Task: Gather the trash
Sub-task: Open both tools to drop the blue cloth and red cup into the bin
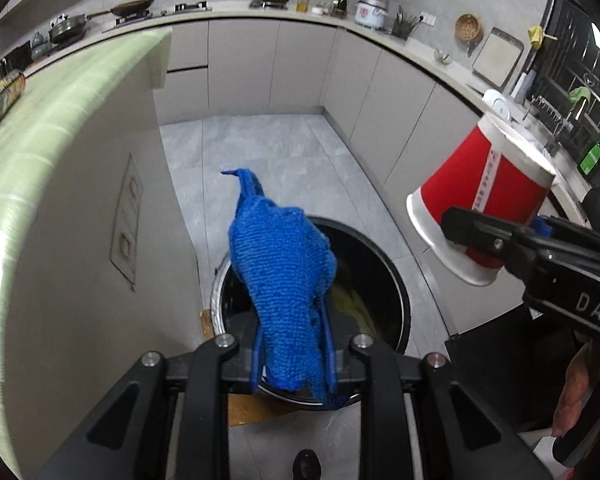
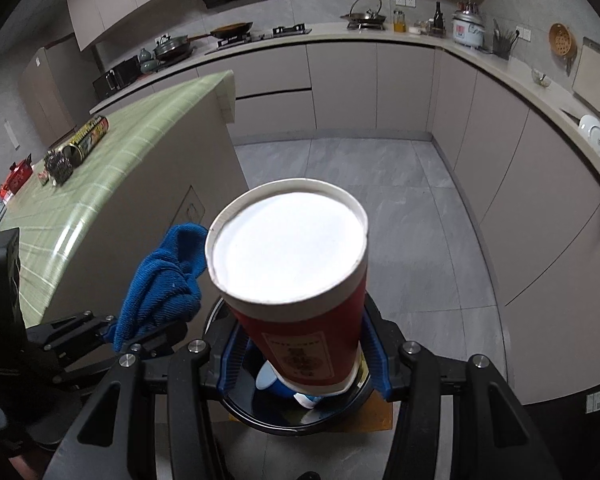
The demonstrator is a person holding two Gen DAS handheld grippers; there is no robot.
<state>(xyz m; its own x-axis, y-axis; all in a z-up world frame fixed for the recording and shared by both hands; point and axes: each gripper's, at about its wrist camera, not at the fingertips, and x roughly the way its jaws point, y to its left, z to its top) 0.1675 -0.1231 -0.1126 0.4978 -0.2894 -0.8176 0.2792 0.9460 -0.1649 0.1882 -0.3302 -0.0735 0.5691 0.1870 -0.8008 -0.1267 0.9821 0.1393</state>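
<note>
A blue knitted cloth (image 1: 284,272) is pinched in my left gripper (image 1: 290,320), which is shut on it; the cloth hides the fingertips. It hangs over the open black round bin (image 1: 396,280) on the floor, which has yellowish waste inside. To the right, my right gripper (image 1: 472,240) holds a red paper cup (image 1: 480,200) with a white lid, tilted. In the right wrist view the cup (image 2: 300,320) sits between the blue-padded fingers of my right gripper (image 2: 304,360), above the bin (image 2: 260,420). The cloth (image 2: 164,280) and left gripper (image 2: 140,332) are just left of it.
A kitchen island with a green tiled top (image 2: 100,184) rises close on the left, a can (image 2: 88,136) lying on it. Grey cabinets line the back and right. A person's hand (image 1: 580,392) grips the right tool. A brown board (image 1: 252,404) lies under the bin.
</note>
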